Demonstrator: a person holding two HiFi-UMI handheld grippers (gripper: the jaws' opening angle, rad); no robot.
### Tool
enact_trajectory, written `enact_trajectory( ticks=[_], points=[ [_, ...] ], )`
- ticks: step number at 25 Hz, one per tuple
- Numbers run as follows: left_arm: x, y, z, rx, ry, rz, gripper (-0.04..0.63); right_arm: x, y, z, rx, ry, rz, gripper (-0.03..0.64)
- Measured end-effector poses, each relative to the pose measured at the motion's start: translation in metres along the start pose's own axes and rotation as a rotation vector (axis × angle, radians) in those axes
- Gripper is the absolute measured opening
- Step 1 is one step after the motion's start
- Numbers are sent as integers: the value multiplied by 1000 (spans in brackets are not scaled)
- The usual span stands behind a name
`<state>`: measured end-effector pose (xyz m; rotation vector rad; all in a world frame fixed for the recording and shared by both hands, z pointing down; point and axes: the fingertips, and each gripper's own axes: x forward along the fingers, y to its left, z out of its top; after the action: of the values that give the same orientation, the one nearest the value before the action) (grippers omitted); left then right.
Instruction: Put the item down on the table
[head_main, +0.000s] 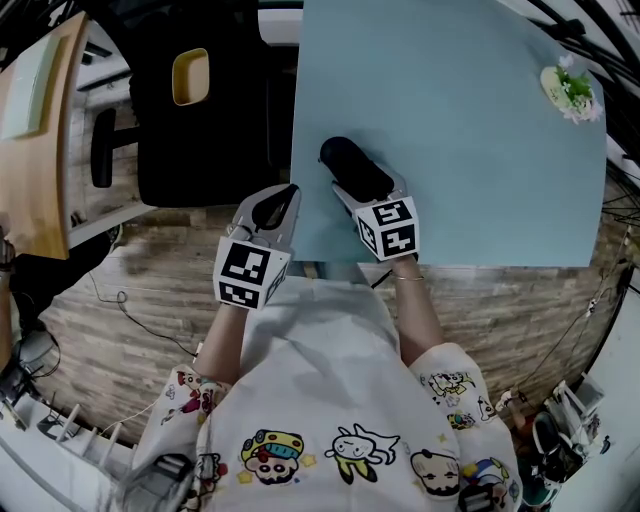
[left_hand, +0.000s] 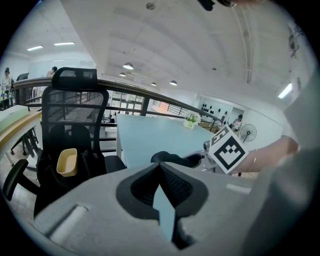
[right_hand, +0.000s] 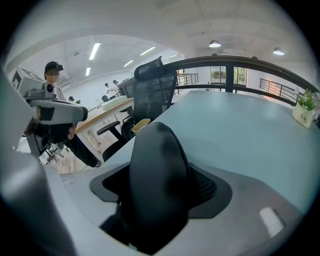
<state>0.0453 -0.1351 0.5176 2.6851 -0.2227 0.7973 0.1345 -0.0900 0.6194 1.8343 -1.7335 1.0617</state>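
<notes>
A black rounded item (head_main: 350, 165), shaped like a computer mouse, sits between the jaws of my right gripper (head_main: 356, 190) over the near left part of the light-blue table (head_main: 480, 150). In the right gripper view the black item (right_hand: 156, 150) fills the gap between the pads, and the right gripper (right_hand: 161, 192) is shut on it. Whether the item touches the tabletop I cannot tell. My left gripper (head_main: 280, 205) hangs just off the table's left edge, shut and empty. The left gripper view shows the left gripper (left_hand: 162, 175) with only a sliver between its pads, and the black item (left_hand: 172, 159) beyond them.
A small potted plant (head_main: 570, 90) stands at the table's far right. A black office chair (head_main: 190, 120) with a yellow container (head_main: 190, 75) on it stands left of the table, and a wooden desk (head_main: 35, 120) lies further left. The table's near edge (head_main: 450, 264) runs just past my hands.
</notes>
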Motion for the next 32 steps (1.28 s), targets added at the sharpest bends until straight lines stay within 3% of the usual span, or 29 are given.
enact_trajectory(
  ticks=[16,32],
  points=[
    [0,-7,5,26,-10,-16,-2,-14,0,-2,15,-28,-13,422],
    [-25,-9,45,67,-112,8,-2,-78,-2,36,4,-173,-91,417]
  ],
)
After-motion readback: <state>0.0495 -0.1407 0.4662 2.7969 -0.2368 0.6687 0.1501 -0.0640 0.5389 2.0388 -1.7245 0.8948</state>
